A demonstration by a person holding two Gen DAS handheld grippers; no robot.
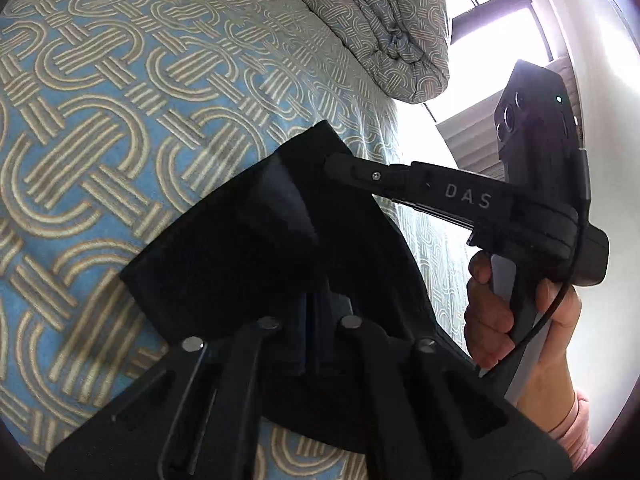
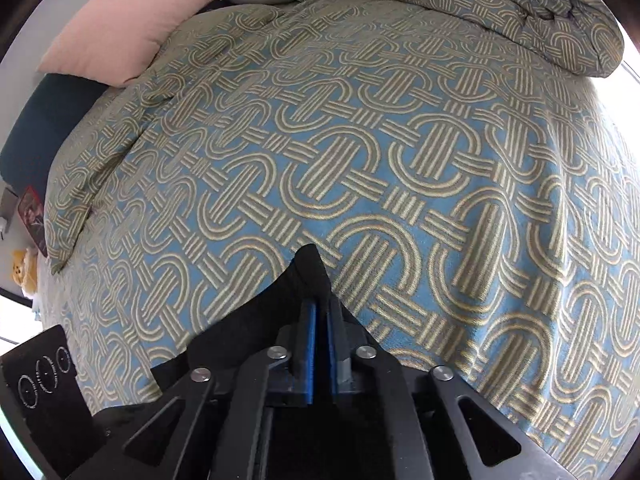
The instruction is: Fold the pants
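Note:
The black pants (image 1: 256, 248) hang as a dark bunched sheet above the patterned bedspread (image 1: 120, 120). My left gripper (image 1: 316, 312) is shut on the near edge of the pants. My right gripper (image 1: 340, 162) reaches in from the right in the left wrist view, its fingertips pinching the far upper edge of the cloth. In the right wrist view my right gripper (image 2: 321, 308) is shut on a black peak of the pants (image 2: 308, 272), which rises between the blue pads (image 2: 308, 340) and drapes down to the left. Both hold the cloth lifted off the bed.
The blue and tan bedspread (image 2: 400, 160) covers the bed. A rolled duvet (image 2: 520, 12) lies at the far end, also in the left wrist view (image 1: 380, 28). A pink pillow (image 2: 128, 24) sits at the far left. A bright window (image 1: 492, 0) is beyond the bed.

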